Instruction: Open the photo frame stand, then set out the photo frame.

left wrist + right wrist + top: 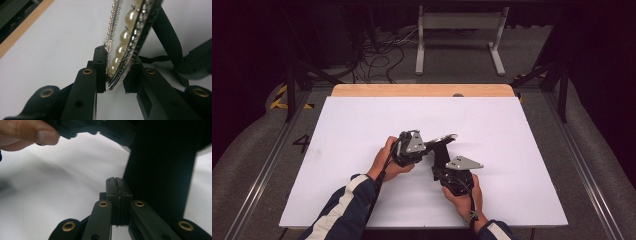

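Over the middle of the white surface (362, 130), the left hand-held gripper (115, 72) was clamped on the rim of a pearl-trimmed frame (130, 32), one pad on the beaded front edge, the other on the dark back. Jaws sat narrow, gap just the rim's thickness, so it was a grip and not a hover. In the high view the frame (443, 138) was lifted off the surface and tipped, face up and out to the right of the left hand-held gripper (424, 145). My read: an edge pinch kept the pads off the face and left the back free for the other tool. The right hand-held gripper (118, 195) had its pads pressed fully together, and I couldn't make out anything between them. It sat just beside a wide black strut (160, 172), probably the frame's back stand; whether the closed tips touched it, I couldn't tell. In the high view the right hand-held gripper (443, 167) sat under and behind the frame, close to the left one. Likely reason: closed jaws made a blunt poker for pushing the stand out while the left one held the frame steady. A thumb (25, 133) showed at top left of the right gripper view, on the other tool's body. Risk as I judged it: a thin rim grip could pivot if the push went off-axis.
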Action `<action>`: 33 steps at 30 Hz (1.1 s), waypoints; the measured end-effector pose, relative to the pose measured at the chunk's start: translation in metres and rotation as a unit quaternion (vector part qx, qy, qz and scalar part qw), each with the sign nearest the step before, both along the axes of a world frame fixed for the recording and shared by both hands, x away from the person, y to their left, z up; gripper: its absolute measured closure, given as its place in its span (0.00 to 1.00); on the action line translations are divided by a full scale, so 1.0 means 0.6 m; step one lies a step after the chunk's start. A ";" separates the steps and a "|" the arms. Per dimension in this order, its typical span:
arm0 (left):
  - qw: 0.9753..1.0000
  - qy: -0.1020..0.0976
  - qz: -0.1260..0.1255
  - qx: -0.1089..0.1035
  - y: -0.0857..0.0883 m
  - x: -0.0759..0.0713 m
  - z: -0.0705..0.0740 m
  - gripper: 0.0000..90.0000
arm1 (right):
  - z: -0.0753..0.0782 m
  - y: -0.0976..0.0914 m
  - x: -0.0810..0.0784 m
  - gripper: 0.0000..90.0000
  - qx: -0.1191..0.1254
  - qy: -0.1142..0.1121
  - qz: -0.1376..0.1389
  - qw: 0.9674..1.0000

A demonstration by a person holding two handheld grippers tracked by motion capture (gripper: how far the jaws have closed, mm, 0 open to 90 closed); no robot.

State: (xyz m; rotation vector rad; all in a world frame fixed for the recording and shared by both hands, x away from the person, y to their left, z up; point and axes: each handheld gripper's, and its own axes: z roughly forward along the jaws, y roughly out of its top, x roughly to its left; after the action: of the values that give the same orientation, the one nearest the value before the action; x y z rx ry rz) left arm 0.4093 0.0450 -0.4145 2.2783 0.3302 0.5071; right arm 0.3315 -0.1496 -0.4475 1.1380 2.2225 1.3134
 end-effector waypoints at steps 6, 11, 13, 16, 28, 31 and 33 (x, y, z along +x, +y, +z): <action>1.000 -0.001 -0.001 0.000 -0.001 0.000 0.001 0.85 | 0.005 -0.015 0.001 1.00 0.003 0.000 -0.012 1.000; 1.000 0.005 0.002 -0.006 0.000 0.000 0.000 0.85 | 0.006 -0.014 0.000 1.00 -0.002 -0.002 -0.014 1.000; 1.000 0.002 0.000 -0.003 0.000 0.000 0.001 0.85 | 0.006 -0.015 0.000 1.00 -0.001 -0.001 -0.014 1.000; 1.000 0.005 0.001 0.000 0.000 0.000 0.001 0.85 | 0.006 -0.018 0.001 1.00 0.000 0.001 -0.016 1.000; 1.000 0.007 0.013 0.006 0.000 -0.010 0.004 0.85 | 0.008 -0.030 0.000 1.00 0.003 0.006 -0.021 1.000; 1.000 0.005 0.015 0.010 -0.001 -0.012 0.005 0.85 | 0.013 -0.021 -0.009 1.00 -0.005 -0.012 -0.006 1.000; 1.000 0.005 0.016 0.014 -0.001 -0.015 0.006 0.85 | 0.014 -0.013 -0.015 1.00 -0.015 -0.019 0.004 1.000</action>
State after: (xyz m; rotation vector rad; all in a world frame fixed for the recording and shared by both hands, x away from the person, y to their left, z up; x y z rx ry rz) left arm 0.4004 0.0442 -0.4111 2.3071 0.3660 0.5208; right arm 0.3228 -0.1573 -0.4390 1.0848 2.2150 1.2894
